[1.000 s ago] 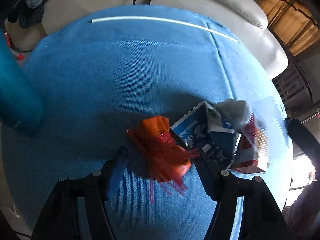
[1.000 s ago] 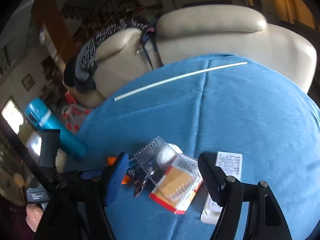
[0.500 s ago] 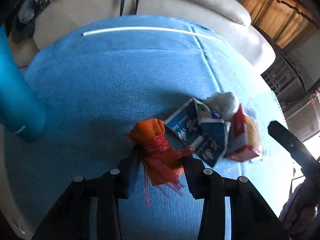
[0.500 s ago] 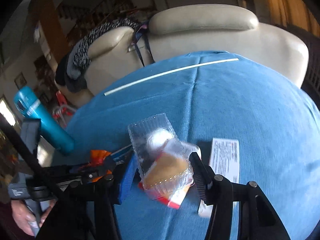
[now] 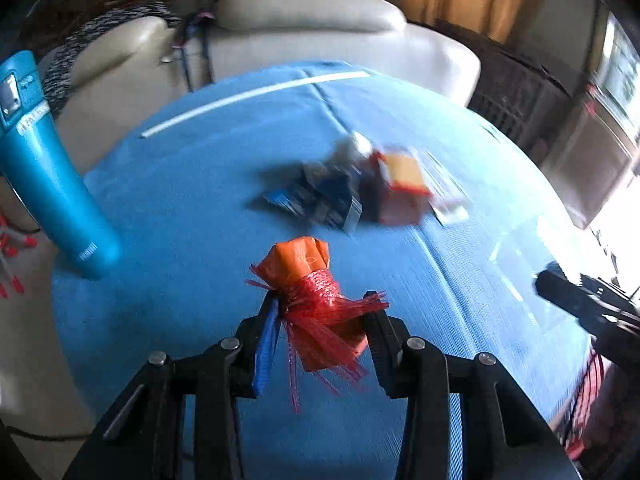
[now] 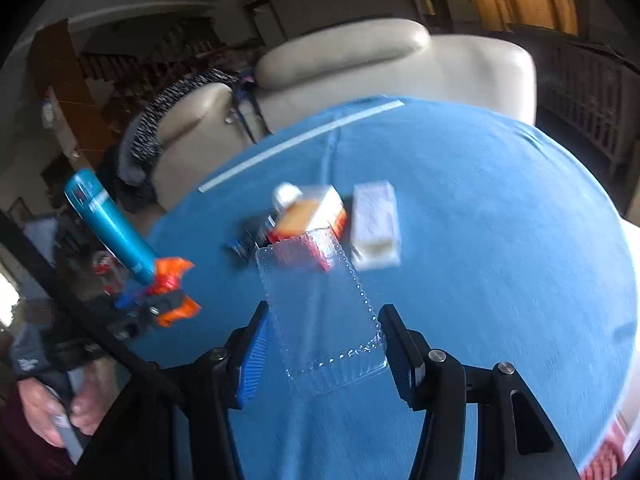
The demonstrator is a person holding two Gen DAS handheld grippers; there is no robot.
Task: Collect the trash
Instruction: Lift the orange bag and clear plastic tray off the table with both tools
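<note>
My left gripper (image 5: 322,312) is shut on an orange wrapper with red mesh netting (image 5: 316,300) and holds it above the blue cloth (image 5: 180,200). It also shows in the right wrist view (image 6: 170,292). My right gripper (image 6: 324,328) is shut on a clear plastic clamshell tray (image 6: 320,304), lifted off the cloth. On the cloth lie a crushed blue carton (image 5: 320,200), a red-and-orange box (image 5: 400,188) with a crumpled white wad (image 5: 352,144), and a white paper slip (image 6: 374,224).
A teal bottle (image 5: 44,172) stands at the cloth's left edge. A white stick (image 5: 256,92) lies along the far side. A cream leather sofa (image 5: 320,28) with a dark knitted garment (image 6: 168,116) stands behind. The other gripper's black body (image 5: 588,304) is at right.
Both grippers have lifted and pulled back with their trash. The clear tray came off the red-and-orange box, which stayed on the cloth. The remaining pile now looks farther away.
</note>
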